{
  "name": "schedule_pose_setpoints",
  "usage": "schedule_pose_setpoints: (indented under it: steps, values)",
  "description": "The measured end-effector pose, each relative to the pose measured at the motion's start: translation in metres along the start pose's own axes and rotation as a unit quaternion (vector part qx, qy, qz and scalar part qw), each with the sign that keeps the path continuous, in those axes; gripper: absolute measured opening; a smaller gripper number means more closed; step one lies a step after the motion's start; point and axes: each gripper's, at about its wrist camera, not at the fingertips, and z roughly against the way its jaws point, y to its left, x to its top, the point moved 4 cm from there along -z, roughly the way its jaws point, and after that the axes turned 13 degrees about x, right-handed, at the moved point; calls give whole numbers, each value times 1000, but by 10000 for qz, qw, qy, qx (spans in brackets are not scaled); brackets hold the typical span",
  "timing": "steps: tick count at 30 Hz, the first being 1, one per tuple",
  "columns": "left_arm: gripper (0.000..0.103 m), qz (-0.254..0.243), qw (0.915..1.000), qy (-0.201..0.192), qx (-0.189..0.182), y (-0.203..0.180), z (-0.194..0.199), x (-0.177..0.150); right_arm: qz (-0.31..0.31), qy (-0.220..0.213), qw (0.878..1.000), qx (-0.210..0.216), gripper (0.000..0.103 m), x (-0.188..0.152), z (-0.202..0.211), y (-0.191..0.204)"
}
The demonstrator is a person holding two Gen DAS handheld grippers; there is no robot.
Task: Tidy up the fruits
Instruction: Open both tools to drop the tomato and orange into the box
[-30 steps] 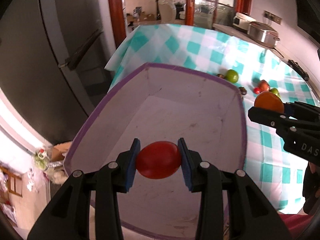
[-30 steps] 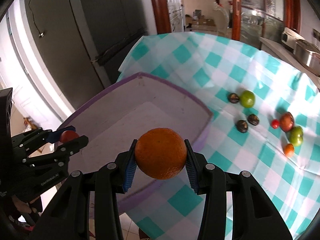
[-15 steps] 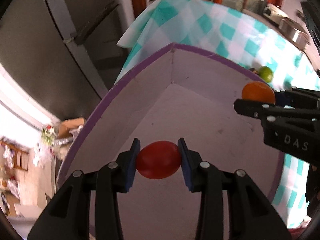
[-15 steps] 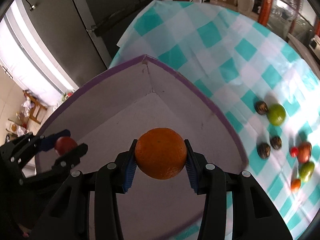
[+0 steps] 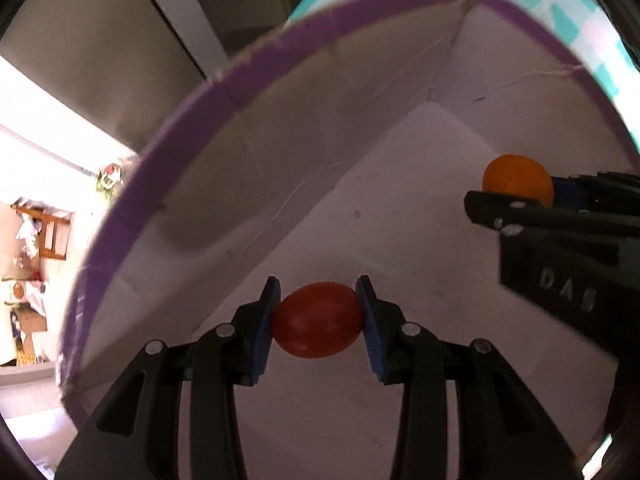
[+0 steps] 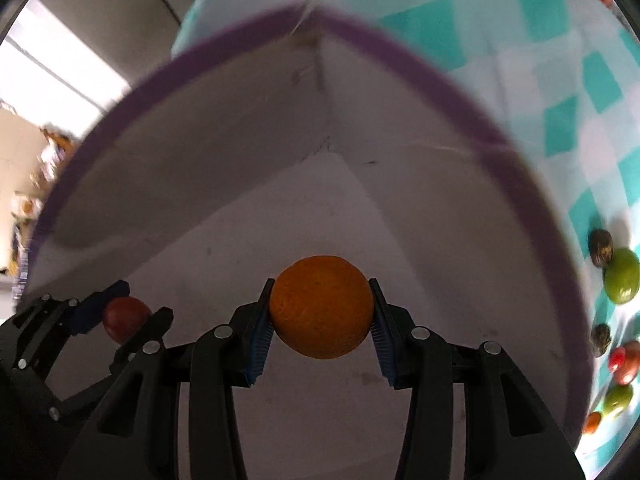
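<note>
A white box with a purple rim (image 5: 248, 56) (image 6: 400, 52) fills both wrist views. My left gripper (image 5: 318, 320) is shut on a red tomato (image 5: 316, 326) low inside the box, pointing steeply down at its floor. My right gripper (image 6: 322, 320) is shut on an orange (image 6: 322, 312), also down inside the box. In the left wrist view the right gripper and the orange (image 5: 516, 178) show at the right. The right wrist view shows the left gripper with the tomato (image 6: 126, 318) at lower left. No other fruit shows on the box floor.
The box stands on a table under a teal-and-white checked cloth (image 6: 560, 80). Loose fruit lies on the cloth right of the box: a green fruit (image 6: 622, 280), dark small ones (image 6: 600, 246), red and orange ones (image 6: 624, 358). A dark cabinet (image 5: 100, 40) stands behind.
Both grippers have sunk from above the box rim down into the box, tipping to point more steeply at its floor. Each keeps its fruit.
</note>
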Motion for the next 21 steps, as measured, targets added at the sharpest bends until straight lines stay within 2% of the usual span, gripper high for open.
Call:
schedule_pose_setpoints:
  steps: [3,5,7,8,9,18,21]
  values:
    - [40,47,9999,116,117,-1,-12,1,256,130,9994,-180,44,2,-14,3]
    - [47,39,9998,68,198,0,-14,1,378,161,9988,-269,44,0,-19,3]
    - [72,-1,9996,-75,283,0,-14,2,509,94,9980,-366,52,0,-18,2]
    - [73,-8,9995,-122,305,1,-15,3,511,40,9980,-381,66,1,-17,2]
    - [73,-1,9995,-111,292,1,-16,5,501,-17,9980,-395,73,1,-14,1]
    - [72,-328,9990,-291,132,-10,-10,27,94,-526,9982,-263,68,19,15,-31]
    - [73,-455,9984,-340,41,-15,-4,33,53,-502,9987,-75,74,16,28,-30]
